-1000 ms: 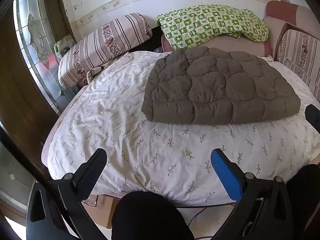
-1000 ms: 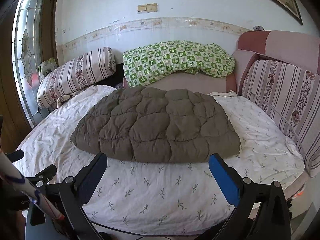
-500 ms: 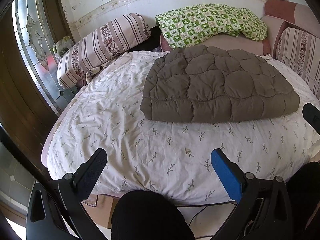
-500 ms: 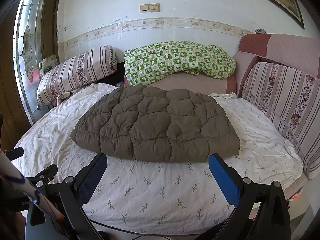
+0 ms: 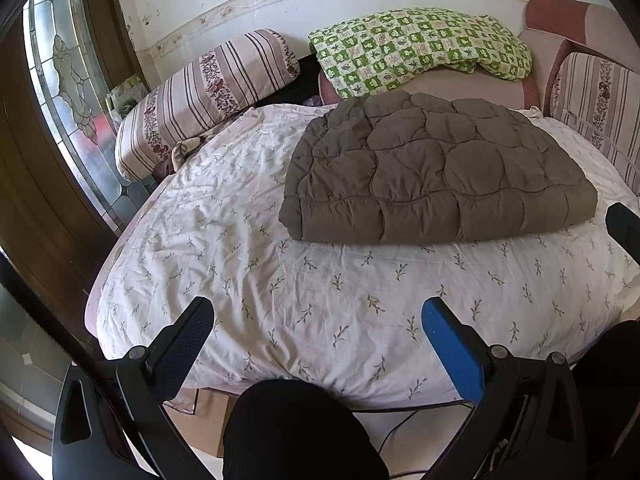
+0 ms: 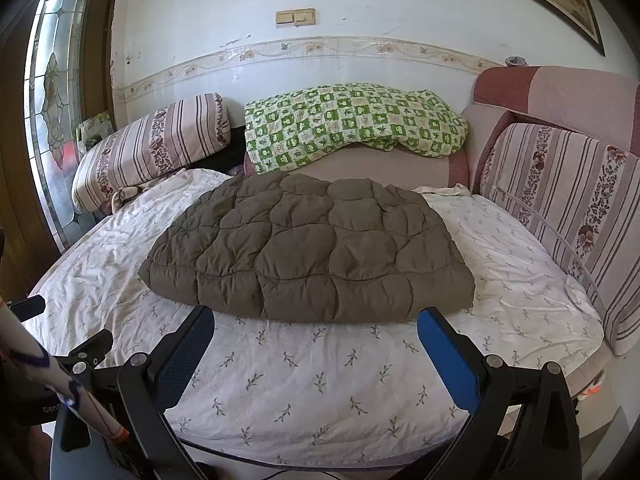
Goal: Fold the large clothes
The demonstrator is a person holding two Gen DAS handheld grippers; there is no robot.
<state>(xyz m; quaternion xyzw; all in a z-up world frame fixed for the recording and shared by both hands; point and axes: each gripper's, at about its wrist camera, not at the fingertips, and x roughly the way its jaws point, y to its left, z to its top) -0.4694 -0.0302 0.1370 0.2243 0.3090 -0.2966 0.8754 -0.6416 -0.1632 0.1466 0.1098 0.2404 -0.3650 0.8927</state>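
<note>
Brown stained-glass door panelling (image 5: 60, 128) fills the far left of both views, and next to it a striped bolster (image 5: 200, 92) leans along the upper left of the bed (image 5: 248, 280). Moving right, the sprigged white sheet lies bare and wrinkled until the quilted olive-brown garment (image 6: 312, 252), which sits on the bed in the middle of the right wrist view and right of centre in the left wrist view, already doubled into a thick flat pad with its stitched hem facing the camera. Its long axis runs across the frame, left to right, parallel to the near bed edge. A green checked blanket (image 6: 352, 124) is heaped behind it at the top centre, and a striped cushion (image 6: 568, 208) stands at the right edge. The left hand-held gripper (image 5: 316, 328) hangs low over the near bed edge, its fingers spread wide apart and holding nothing, well short of the garment. The right hand-held gripper (image 6: 314, 328) is likewise spread and empty, but its fingertips frame the near hem, so it looks the nearer of the two. Any further fold would likely start from that near edge, straight ahead of both, the left one reaching up and to the right for its corner.
</note>
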